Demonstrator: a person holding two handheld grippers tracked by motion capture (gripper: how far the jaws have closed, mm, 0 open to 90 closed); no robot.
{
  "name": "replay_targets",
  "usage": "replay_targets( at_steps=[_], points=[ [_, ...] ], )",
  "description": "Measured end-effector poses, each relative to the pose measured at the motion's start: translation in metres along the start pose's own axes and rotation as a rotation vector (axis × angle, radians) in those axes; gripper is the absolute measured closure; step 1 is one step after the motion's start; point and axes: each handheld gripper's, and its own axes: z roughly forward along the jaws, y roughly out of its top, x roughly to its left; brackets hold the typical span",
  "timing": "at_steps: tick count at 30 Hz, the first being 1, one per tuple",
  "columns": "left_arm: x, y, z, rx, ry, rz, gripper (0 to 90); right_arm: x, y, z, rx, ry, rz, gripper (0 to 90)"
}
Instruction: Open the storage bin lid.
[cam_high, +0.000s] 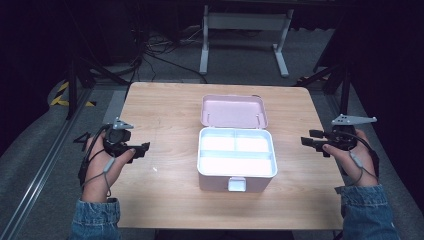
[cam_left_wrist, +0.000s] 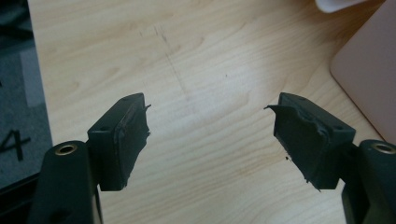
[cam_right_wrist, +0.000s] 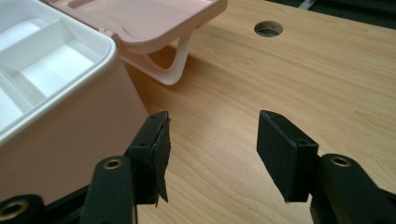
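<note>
The pink storage box (cam_high: 236, 157) is set mid-desk (cam_high: 165, 200) with its lid (cam_high: 234, 111) thrown back, flanked by the left claw (cam_high: 142, 150) and right claw (cam_high: 306, 141), both held wide open and empty, seemingly ready to approach it.

A pale pink plastic box (cam_high: 235, 170) stands open at the centre of the high view, its lid (cam_high: 233, 111) swung back and leaning away toward the upper middle of the frame. Inside sits a white tray (cam_high: 236, 152) split into two small compartments along the far side and one long compartment along the near side, all bare, and a small white latch (cam_high: 236, 184) hangs at the middle of the front wall. In the right gripper view the box fills the upper left, with the lid's white handle (cam_right_wrist: 180, 60) resting on the wood behind it.
</note>
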Motion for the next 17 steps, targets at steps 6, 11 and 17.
replay_targets(
  at_steps=[6,11,17],
  points=[
    [0.001,-0.006,0.012,0.137,0.017,-0.034,27.3,0.0,-0.002,0.002,0.019,0.001,0.004,44.6],
    [-0.003,-0.003,0.011,0.1,-0.063,-0.03,26.4,0.002,-0.003,0.003,0.025,0.003,0.001,44.5],
    [-0.017,0.004,0.013,0.06,-0.112,0.022,25.9,0.002,-0.004,0.001,0.02,0.002,0.002,44.6]
  ],
)
